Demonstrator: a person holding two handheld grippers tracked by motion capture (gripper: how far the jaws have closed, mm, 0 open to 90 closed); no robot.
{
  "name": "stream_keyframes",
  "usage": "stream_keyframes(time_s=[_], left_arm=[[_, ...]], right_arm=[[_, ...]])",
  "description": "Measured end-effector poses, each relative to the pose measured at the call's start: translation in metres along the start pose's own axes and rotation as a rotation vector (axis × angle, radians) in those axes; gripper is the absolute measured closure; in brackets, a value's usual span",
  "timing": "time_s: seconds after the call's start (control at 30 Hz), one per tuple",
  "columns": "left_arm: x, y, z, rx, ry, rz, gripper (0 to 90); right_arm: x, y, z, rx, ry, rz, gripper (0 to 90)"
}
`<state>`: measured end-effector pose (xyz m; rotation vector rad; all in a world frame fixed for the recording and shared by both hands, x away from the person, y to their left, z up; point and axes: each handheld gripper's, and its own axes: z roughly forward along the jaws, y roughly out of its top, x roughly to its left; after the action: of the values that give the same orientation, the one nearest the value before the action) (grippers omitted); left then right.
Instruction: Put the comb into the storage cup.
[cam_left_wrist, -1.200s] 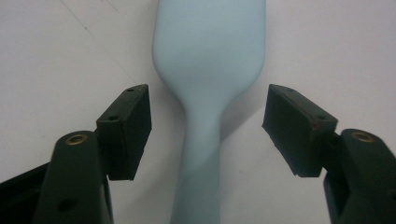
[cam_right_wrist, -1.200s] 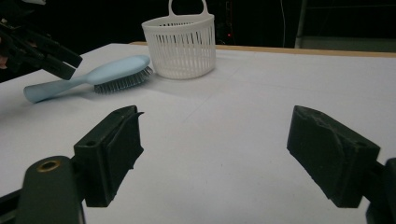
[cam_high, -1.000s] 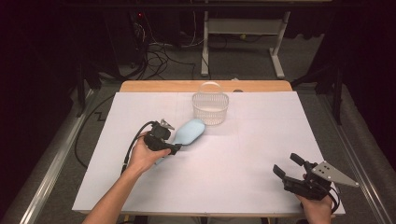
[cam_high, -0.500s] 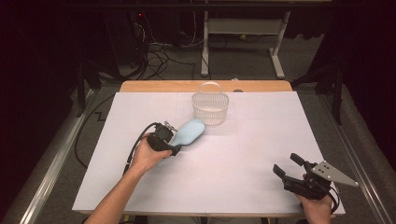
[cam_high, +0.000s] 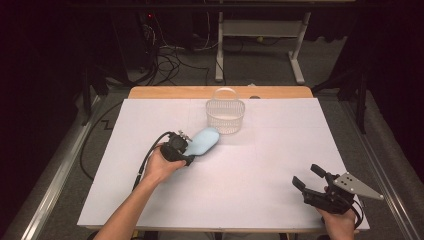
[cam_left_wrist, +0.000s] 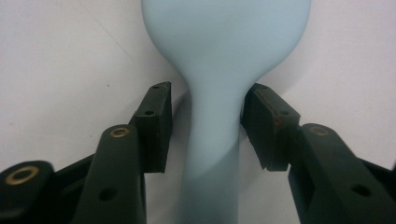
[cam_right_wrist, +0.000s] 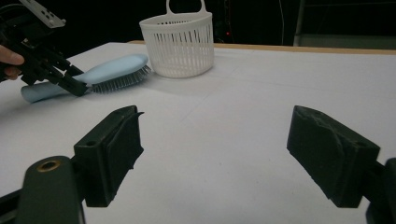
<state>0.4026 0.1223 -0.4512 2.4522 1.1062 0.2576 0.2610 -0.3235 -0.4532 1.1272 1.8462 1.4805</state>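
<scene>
A light blue hairbrush (cam_high: 205, 140) lies bristles down on the white table cover, its head toward the basket. My left gripper (cam_high: 186, 151) straddles its handle (cam_left_wrist: 212, 154). Its jaws have just been closing. In the left gripper view (cam_left_wrist: 208, 91) the right pad (cam_left_wrist: 266, 126) meets the handle while a thin gap remains at the left pad (cam_left_wrist: 156, 126). The right gripper view also shows the brush (cam_right_wrist: 112, 67) and the left gripper (cam_right_wrist: 70, 81). My right gripper (cam_high: 305, 175) rests near the front right corner, open (cam_right_wrist: 215, 126) with nothing between its pads.
A white slatted basket (cam_high: 225, 117) with a handle stands just beyond the brush head, also seen in the right gripper view (cam_right_wrist: 180, 44). The white cover (cam_high: 270, 165) spreads bare between the two grippers. A wooden edge (cam_high: 175, 92) runs along the back.
My left gripper has edged a little toward the brush, its jaws now around the handle. The right gripper and the basket have stayed put.
</scene>
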Motion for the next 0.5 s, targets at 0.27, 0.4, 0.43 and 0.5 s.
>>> stream_keyframes(time_s=[0.27, 0.4, 0.43, 0.5], left_arm=[[-0.0029, 0.0051, 0.0016, 0.011, -0.006, 0.022, 64.3], [-0.0044, 0.0045, 0.0008, 0.012, 0.010, 0.039, 66.5], [-0.0050, 0.0042, 0.0007, 0.010, 0.012, 0.044, 66.8], [-0.0066, 0.0036, -0.0002, 0.014, 0.021, 0.061, 67.3]], right_arm=[[0.0002, -0.0001, -0.0001, 0.002, -0.002, 0.000, 18.4], [0.0001, -0.0001, 0.0000, 0.003, -0.001, -0.003, 18.4], [0.0002, -0.0001, 0.0000, 0.002, 0.000, -0.002, 18.4], [0.0000, -0.0001, 0.0000, 0.003, 0.001, -0.002, 18.4]])
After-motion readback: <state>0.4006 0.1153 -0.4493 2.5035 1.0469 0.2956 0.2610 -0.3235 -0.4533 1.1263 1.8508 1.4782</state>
